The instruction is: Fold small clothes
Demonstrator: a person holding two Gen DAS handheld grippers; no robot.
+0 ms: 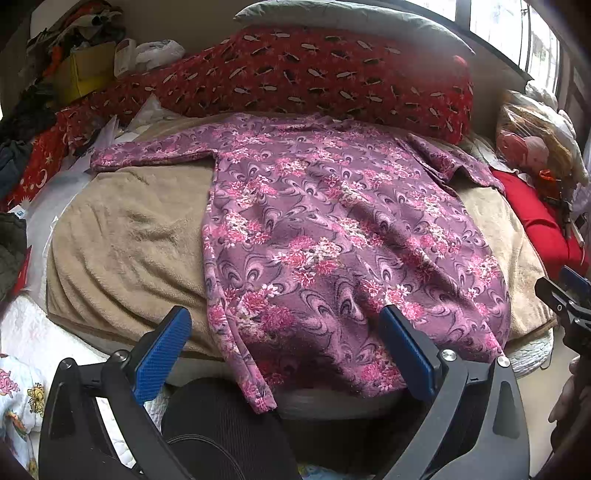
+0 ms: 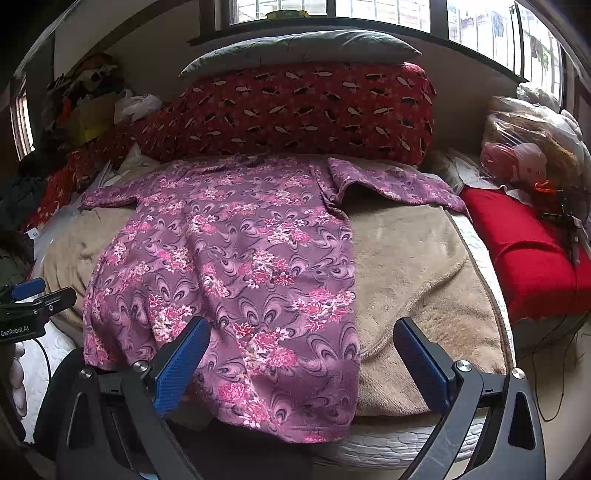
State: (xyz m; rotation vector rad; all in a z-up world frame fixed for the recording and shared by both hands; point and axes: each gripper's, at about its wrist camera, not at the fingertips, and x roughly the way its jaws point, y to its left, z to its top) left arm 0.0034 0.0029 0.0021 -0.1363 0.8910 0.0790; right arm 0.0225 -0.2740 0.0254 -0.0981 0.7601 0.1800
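A purple floral long-sleeved garment (image 1: 332, 229) lies spread flat on a beige blanket (image 1: 129, 236), sleeves out to both sides, hem hanging over the near bed edge. It also shows in the right wrist view (image 2: 236, 266). My left gripper (image 1: 284, 336) is open and empty, hovering over the hem's left corner. My right gripper (image 2: 303, 350) is open and empty, over the hem's right corner; it also shows at the right edge of the left wrist view (image 1: 565, 295). The left gripper shows at the left edge of the right wrist view (image 2: 33, 302).
A red patterned bolster (image 1: 295, 81) and a grey pillow (image 1: 351, 18) lie behind the garment. A red cloth (image 2: 528, 251) and bagged items (image 2: 524, 147) are at the right. Clutter and a yellow box (image 1: 85, 70) are at the left. A dark round object (image 1: 221, 432) sits below the bed edge.
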